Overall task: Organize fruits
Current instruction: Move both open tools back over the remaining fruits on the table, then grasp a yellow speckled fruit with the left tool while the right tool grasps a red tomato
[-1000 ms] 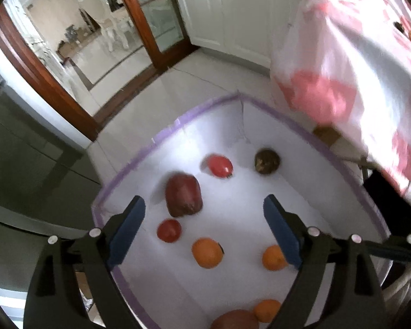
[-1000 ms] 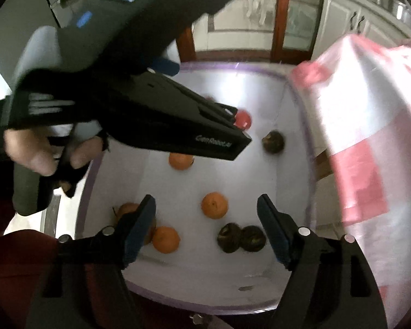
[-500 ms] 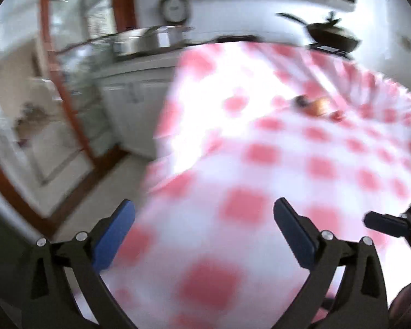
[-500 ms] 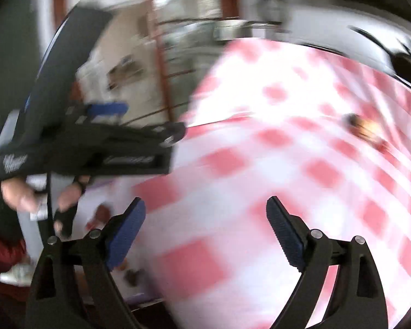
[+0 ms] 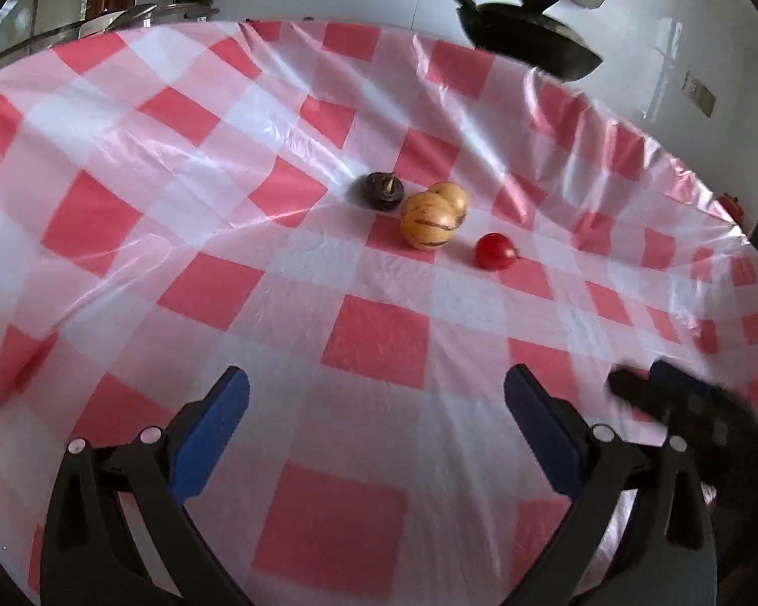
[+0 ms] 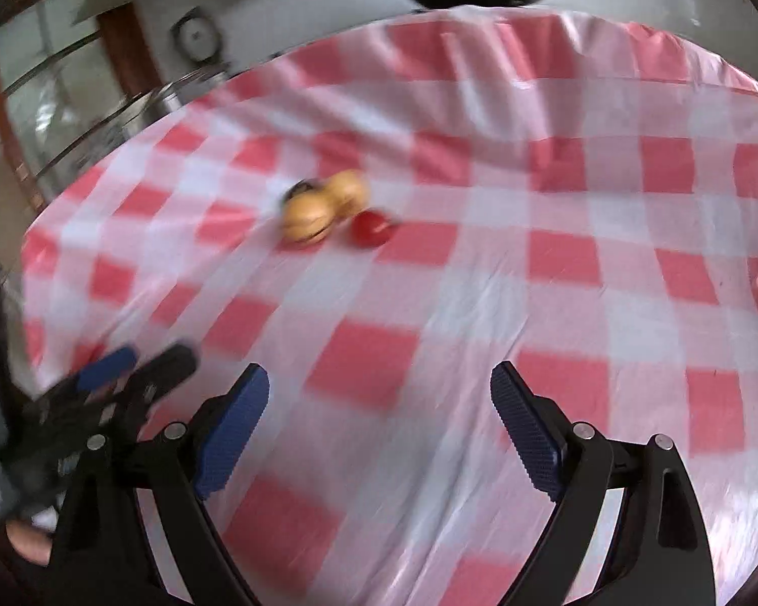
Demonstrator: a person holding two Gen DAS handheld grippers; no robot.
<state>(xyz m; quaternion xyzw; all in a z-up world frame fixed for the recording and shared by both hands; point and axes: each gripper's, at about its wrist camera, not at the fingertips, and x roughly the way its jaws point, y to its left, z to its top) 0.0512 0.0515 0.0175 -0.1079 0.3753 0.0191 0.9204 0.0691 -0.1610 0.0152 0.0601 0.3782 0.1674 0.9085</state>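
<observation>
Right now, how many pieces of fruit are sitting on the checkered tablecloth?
4, clustered mid-table: a dark round fruit at the left, two yellow striped fruits, the front one partly hiding the back one, and a small red fruit at the right.

Checked tablecloth (image 5: 379, 348): dark round fruit (image 5: 380, 191), two striped yellow fruits (image 5: 428, 224) touching, red tomato (image 5: 495, 251) beside; left gripper (image 5: 376, 399) jaws wide, empty; black pan (image 5: 525, 38) behind

The tablecloth (image 5: 379, 348) is thin glossy plastic (wrinkled, catching light); the tomato (image 5: 495, 251) is smooth and shiny; the gripper pads (image 6: 232, 426) look ribbed, matt.
</observation>
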